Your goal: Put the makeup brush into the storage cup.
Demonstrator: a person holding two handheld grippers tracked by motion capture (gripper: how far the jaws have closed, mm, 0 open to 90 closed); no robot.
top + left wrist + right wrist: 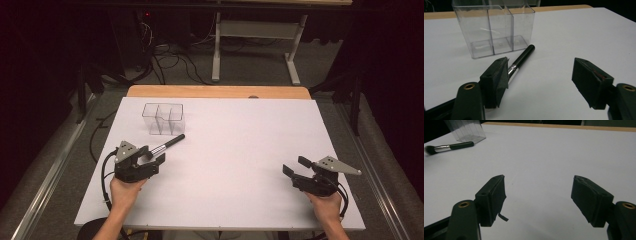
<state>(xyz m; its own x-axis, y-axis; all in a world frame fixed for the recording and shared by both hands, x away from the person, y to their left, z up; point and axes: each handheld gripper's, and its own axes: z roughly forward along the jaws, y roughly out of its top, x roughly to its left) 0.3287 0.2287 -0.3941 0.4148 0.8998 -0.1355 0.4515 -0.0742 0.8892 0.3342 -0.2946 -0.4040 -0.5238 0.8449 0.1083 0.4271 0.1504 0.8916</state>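
Black left claw (152,159), black right claw (296,166), grey triangular plates, brass screws, black cables

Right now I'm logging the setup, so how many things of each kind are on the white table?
Makeup brush: 1
Clear divided organizer: 1
Hand-held grippers: 2, left gripper, right gripper
Total: 4

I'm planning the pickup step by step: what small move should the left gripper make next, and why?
Probably shift the left gripper sideways so its open jaws straddle the makeup brush, then close. The brush lies flat on the table against one jaw's outer side, not between them, its handle end close to the clear organizer.
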